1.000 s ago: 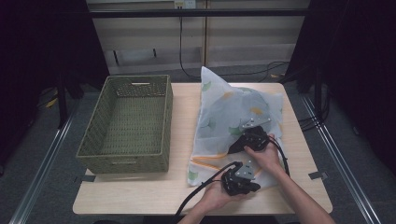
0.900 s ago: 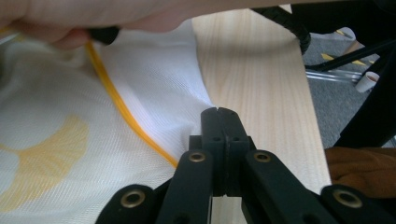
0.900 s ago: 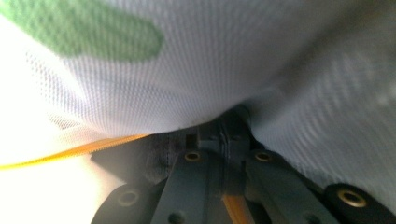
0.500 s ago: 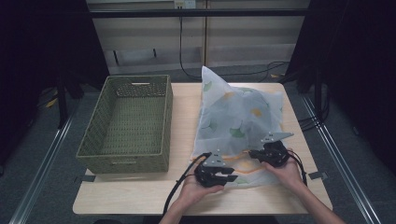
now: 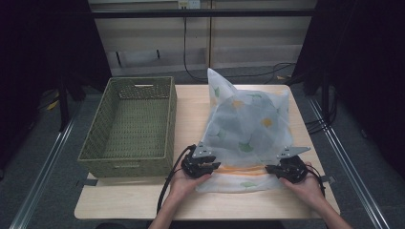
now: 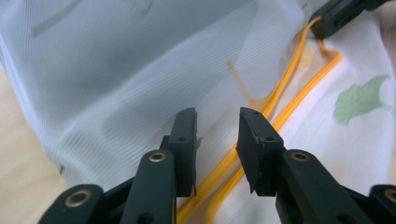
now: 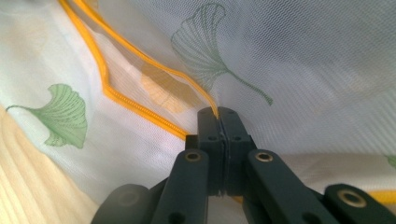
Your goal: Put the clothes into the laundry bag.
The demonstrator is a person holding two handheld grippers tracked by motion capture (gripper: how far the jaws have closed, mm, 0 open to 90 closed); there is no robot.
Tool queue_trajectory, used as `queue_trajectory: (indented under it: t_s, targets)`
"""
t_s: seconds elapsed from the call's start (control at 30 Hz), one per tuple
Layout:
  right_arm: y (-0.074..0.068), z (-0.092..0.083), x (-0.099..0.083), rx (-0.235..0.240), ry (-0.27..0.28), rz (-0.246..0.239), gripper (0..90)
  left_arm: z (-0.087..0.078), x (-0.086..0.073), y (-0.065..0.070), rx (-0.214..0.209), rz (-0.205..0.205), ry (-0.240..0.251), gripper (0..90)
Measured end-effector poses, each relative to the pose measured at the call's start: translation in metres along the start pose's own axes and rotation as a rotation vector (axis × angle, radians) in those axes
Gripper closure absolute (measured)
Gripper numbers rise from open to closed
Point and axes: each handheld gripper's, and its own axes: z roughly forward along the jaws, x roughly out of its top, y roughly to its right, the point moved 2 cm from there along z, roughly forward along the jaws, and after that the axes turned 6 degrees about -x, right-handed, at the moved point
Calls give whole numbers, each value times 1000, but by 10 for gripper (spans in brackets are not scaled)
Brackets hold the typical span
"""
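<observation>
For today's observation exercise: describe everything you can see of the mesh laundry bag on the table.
The mesh laundry bag is sheer white net printed with green and yellow ginkgo leaves, with an orange zipper along its near opening. It lies on the wooden table, right of the basket, its far corner peaked. The right gripper pinches the zipper edge; the left gripper stands open over it.

Sheer mesh-cloth bag (image 5: pixel 248 129), woven wicker basket (image 5: pixel 131 124)

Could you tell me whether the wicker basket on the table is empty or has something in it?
Empty: the high view shows the green wicker basket with its bare woven floor and nothing inside.
</observation>
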Motion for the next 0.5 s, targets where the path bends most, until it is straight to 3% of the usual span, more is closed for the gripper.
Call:
queue_trajectory:
  t_s: [0.03, 0.1, 0.13, 0.2, 0.23, 0.3, 0.33, 0.4, 0.5]
  targets:
    - [2, -2, -2, -17, -8, 13, 890, 1, -3, -1, 14, 5, -14, 670]
    - [7, -3, -3, -23, -9, 36, 864, 3, -9, -1, -3, 1, -36, 671]
    - [8, -4, -4, -28, -10, 46, 827, 3, -10, 2, 1, 7, -11, 674]
    - [9, -7, -5, -12, 11, 45, 774, 1, -11, 6, -6, 8, -35, 688]
    - [9, -9, -4, -2, 29, 49, 751, -1, -13, 8, 5, 31, -42, 690]
    - [9, -15, 0, 24, 97, 70, 737, -2, -15, 9, -5, 10, -26, 691]
    - [9, -18, 1, 33, 124, 83, 714, -3, -16, 10, -30, -3, -18, 689]
    - [9, -27, 4, 41, 207, 114, 683, -5, -17, 11, -17, 15, -32, 686]
    - [10, -36, 4, 24, 266, 150, 613, -7, -19, 15, -17, 18, -20, 645]
